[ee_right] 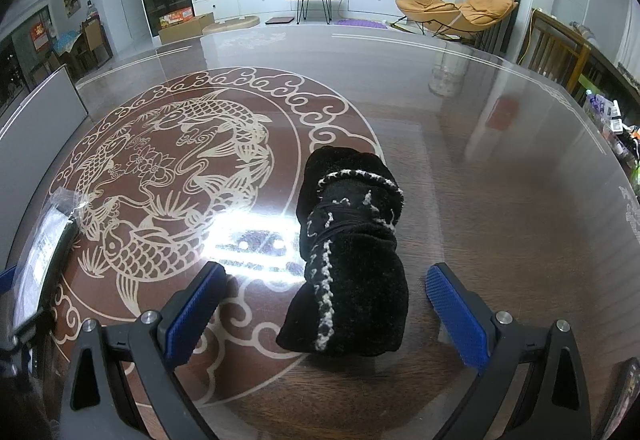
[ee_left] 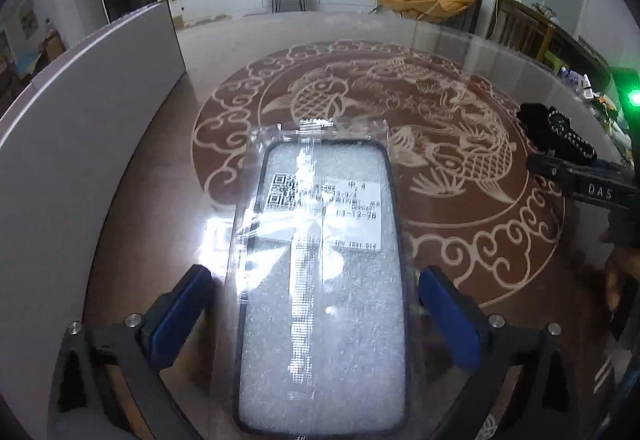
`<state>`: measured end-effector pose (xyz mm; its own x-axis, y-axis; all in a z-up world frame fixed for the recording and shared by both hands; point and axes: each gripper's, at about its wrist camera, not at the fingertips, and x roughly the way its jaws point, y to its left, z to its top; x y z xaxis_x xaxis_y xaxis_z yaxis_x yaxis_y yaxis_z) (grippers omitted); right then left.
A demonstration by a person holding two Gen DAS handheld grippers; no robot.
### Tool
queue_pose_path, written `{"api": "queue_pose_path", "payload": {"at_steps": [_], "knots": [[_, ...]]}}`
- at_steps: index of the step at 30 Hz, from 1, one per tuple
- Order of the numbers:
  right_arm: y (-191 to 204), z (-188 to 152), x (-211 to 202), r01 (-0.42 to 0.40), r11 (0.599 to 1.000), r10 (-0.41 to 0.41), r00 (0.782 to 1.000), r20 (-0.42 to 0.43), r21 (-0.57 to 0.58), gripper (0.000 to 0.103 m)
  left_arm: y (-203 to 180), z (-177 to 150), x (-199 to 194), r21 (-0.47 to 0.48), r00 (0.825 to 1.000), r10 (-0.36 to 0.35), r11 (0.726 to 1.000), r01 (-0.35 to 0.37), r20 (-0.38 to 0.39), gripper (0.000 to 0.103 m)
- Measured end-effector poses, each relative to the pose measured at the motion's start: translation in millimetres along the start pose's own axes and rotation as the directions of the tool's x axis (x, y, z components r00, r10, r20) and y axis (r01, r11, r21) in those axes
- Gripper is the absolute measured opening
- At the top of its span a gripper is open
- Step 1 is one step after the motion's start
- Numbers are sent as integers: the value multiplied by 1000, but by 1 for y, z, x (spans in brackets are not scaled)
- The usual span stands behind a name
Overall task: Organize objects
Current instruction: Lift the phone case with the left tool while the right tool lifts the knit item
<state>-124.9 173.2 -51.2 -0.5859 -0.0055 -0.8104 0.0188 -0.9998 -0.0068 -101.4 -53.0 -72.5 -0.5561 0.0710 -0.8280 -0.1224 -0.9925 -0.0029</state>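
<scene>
Left gripper [ee_left: 316,304] wide apart, blue pads [ee_left: 182,314] flanking a bagged phone case [ee_left: 320,280] that fills the lower centre of the left wrist frame. Case flat on the glass tabletop [ee_left: 160,168], clear plastic wrap crinkled over a white barcode label [ee_left: 324,208], upper end reaching onto the carved fish medallion [ee_left: 400,112]. Pads just beside the long edges, apparently not pressing in yet; hard to tell whether the plastic itself is brushed.

Over to the right wrist frame: right gripper [ee_right: 324,308] likewise spread open, nothing clamped. Between the pads, slightly right of centre, a rolled black knit bundle [ee_right: 348,252] with white stitched trim, lying on the glass, nearer the right pad [ee_right: 456,316] but with a visible gap on both sides. Same bundle visible at the far right edge of the left frame, with the right gripper's black body beneath it. Phone case showing again at the lower left edge of the right frame. Grey board [ee_left: 80,144] standing along the left side of the table.

Step in hand, by the look of it: lining up for a double pick, nothing gripped yet. Next move likely calls for closing squarely on each item — gently across the slippery wrap on the left, firmer into the soft knit on the right. No obvious destination in view.
</scene>
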Motion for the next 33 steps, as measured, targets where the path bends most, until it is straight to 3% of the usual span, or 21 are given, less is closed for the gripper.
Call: {"api": "queue_pose_path", "payload": {"at_steps": [33], "knots": [[-1, 0, 1, 4, 1000, -4, 1000, -2, 5, 102, 2, -2, -2, -3, 1000, 2, 1000, -2, 5, 103]]}}
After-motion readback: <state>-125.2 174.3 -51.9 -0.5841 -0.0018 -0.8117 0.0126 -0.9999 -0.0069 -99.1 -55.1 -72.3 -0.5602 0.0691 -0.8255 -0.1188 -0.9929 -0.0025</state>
